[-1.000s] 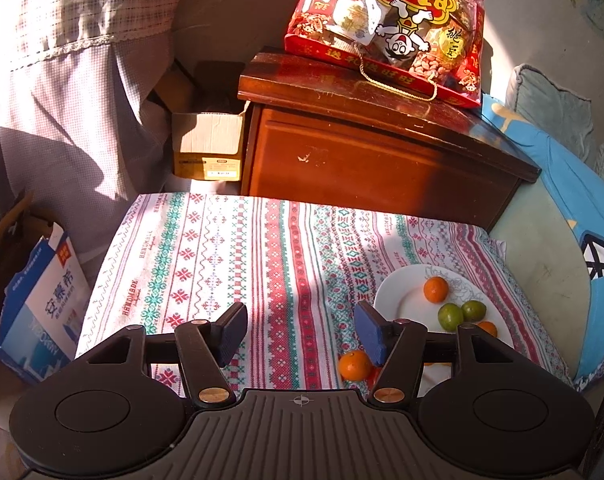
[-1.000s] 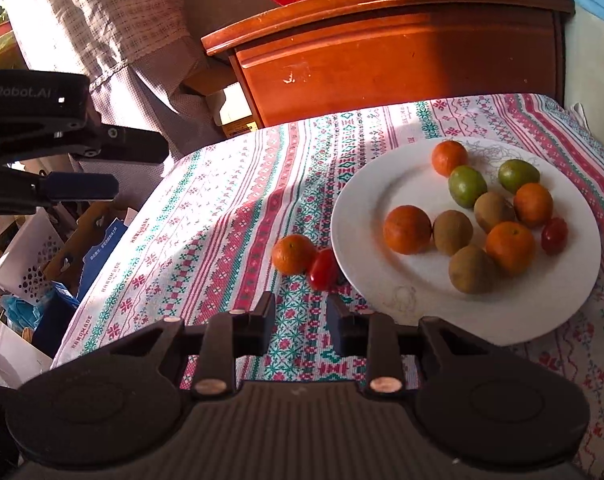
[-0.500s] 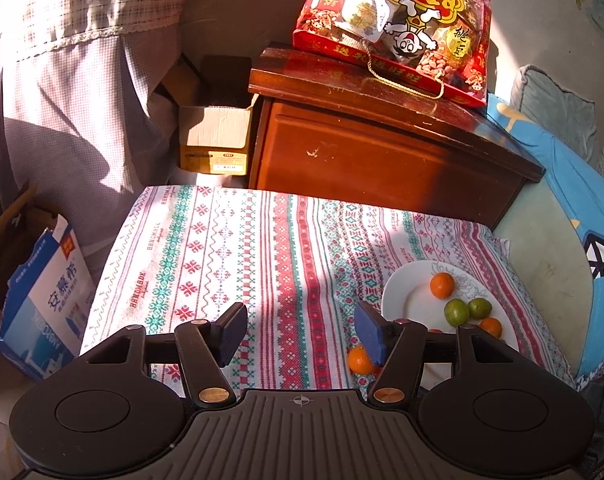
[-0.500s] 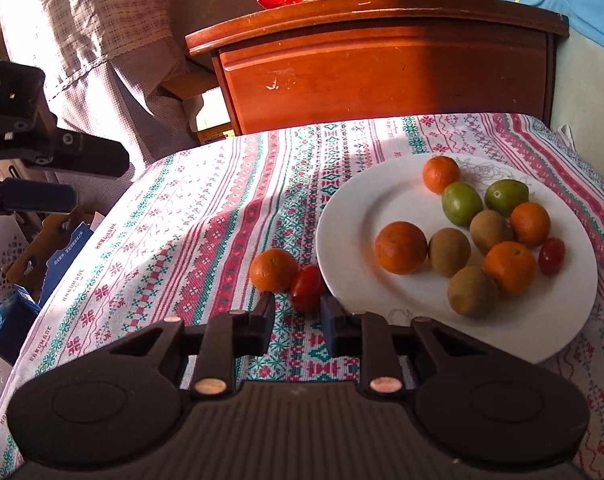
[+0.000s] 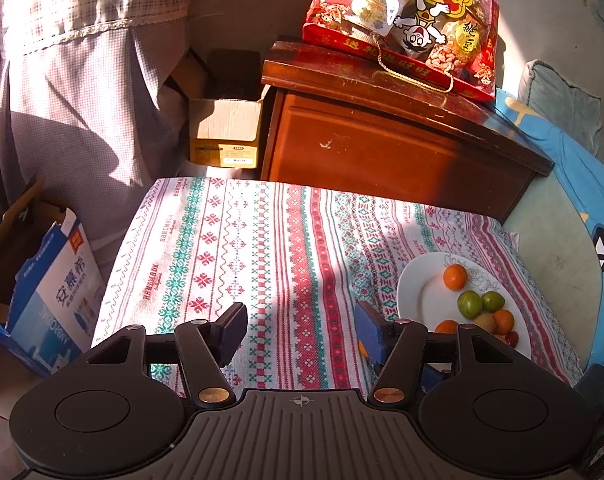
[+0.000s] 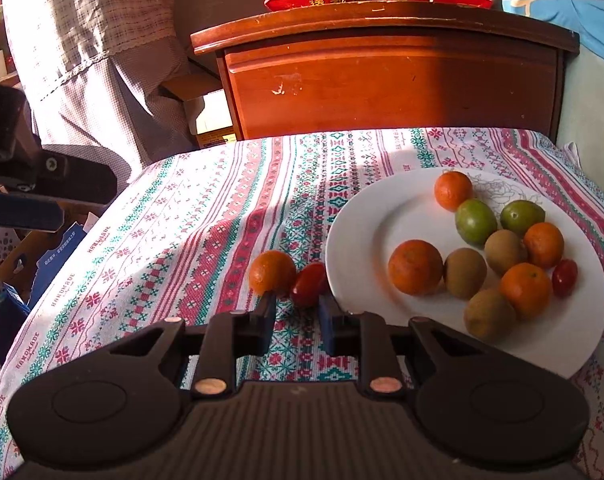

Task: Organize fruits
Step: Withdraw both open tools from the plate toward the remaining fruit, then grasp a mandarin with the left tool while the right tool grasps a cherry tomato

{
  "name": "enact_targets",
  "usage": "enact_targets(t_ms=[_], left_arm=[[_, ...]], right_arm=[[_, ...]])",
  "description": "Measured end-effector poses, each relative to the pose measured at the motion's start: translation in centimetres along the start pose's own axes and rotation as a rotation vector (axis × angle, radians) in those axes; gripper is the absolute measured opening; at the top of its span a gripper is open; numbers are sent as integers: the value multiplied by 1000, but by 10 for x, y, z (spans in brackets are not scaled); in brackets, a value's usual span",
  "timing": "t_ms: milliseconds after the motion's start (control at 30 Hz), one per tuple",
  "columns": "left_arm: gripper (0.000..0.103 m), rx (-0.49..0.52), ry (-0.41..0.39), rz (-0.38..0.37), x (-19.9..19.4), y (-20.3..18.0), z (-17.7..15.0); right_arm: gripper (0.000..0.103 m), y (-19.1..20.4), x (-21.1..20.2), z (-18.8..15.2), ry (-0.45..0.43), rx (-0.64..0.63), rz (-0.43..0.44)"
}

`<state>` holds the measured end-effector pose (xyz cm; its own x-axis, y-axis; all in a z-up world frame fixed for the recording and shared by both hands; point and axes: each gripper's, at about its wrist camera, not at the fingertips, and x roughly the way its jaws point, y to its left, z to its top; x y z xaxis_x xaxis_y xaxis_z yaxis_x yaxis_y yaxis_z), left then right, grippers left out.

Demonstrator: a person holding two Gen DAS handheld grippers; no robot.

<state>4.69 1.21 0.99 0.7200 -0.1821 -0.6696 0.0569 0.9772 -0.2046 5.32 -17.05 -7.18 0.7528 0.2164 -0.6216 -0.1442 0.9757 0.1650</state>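
A white plate [image 6: 362, 236] on the patterned cloth holds several fruits: oranges [image 6: 415, 267], green fruits [image 6: 476, 222], kiwis [image 6: 464, 273] and a cherry tomato [image 6: 564, 277]. A loose orange [image 6: 271, 271] and a loose cherry tomato [image 6: 309, 284] lie on the cloth just left of the plate. My right gripper [image 6: 295, 312] is open, its fingertips either side of the near end of the loose tomato. My left gripper [image 5: 299, 328] is open and empty, held high above the cloth; the plate [image 5: 418, 292] shows at its right.
A wooden cabinet [image 6: 390, 76] with a red snack bag [image 5: 406, 24] on top stands behind the table. A cardboard box [image 5: 223, 132] and a blue-white carton [image 5: 57, 292] sit on the floor at left. A blue cushion [image 5: 574, 168] lies right.
My right gripper has moved forward to the loose tomato, which now sits at its fingertips. My left gripper has drawn back and up, so the plate looks smaller.
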Motion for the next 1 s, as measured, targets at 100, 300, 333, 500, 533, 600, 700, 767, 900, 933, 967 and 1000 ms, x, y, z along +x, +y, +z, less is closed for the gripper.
enact_targets(t_ms=[100,300,333,500,533,600,700,767,900,933,967,1000], left_arm=[[58,-1,6,3,1,2,-1],[58,0,9,11,3,2,-1],[58,1,9,12,3,2,-1],[58,0,9,16,3,3,-1],[58,-1,9,17,3,3,-1],[58,-5,10,16,3,4,0],[58,-6,8,14,2,5,-1],[58,-6,6,14,1,6,-1],[58,-13,8,17,1,8,-1],[58,-14,7,17,1,9,-1],[58,-15,7,18,1,10,0],[58,-16,7,18,1,10,0]], right_arm=[[24,1,2,1,0,-16,23],[24,7,1,1,-1,-51,42],[24,7,0,0,-2,-53,37],[22,9,0,-2,1,-33,-42],[24,10,1,-2,-2,-38,-45],[24,13,4,-1,-7,-52,-56],[26,15,9,2,-13,-63,-57],[26,15,12,4,-17,-66,-53],[26,14,18,9,-22,-78,-48],[26,14,18,9,-23,-79,-48],[26,14,19,10,-23,-82,-48],[26,14,20,10,-20,-86,-44]])
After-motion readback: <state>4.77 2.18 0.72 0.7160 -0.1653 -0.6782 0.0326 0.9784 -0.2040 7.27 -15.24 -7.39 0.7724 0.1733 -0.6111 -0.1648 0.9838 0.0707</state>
